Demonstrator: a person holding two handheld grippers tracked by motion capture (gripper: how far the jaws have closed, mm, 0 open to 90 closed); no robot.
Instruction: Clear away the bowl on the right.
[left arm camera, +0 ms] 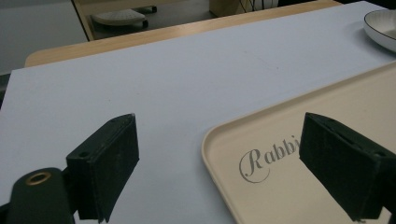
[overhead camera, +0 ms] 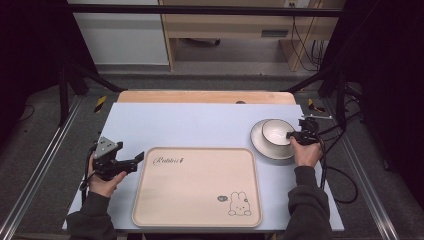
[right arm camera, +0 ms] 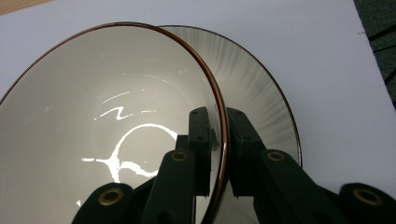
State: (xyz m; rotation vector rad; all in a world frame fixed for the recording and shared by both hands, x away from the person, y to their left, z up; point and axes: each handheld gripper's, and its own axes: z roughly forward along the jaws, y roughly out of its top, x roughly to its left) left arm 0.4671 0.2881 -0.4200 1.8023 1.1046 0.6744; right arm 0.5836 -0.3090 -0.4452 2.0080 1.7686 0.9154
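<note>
two grippers over worktop (overhead camera: 200,125). right gripper (right arm camera: 218,140) at far right, jaws pinched on rim of bowl (overhead camera: 277,132) sitting on plate (overhead camera: 261,145). left gripper (overhead camera: 135,161) at near left, jaws wide, beside left edge of tray (overhead camera: 197,187).

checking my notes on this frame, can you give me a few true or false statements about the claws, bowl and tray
1. The right claw is clamped on the rim of the bowl. True.
2. The bowl sits on the tray. False: it sits on a plate beside the tray, on the white table cover.
3. The left claw is open, with nothing between its jaws. True.
4. The tray carries a cup. False: nothing lies on it; it bears printed lettering and a rabbit drawing.
5. The left claw grips the tray's edge. False: its jaws stand apart, over the tray's near corner.
</note>
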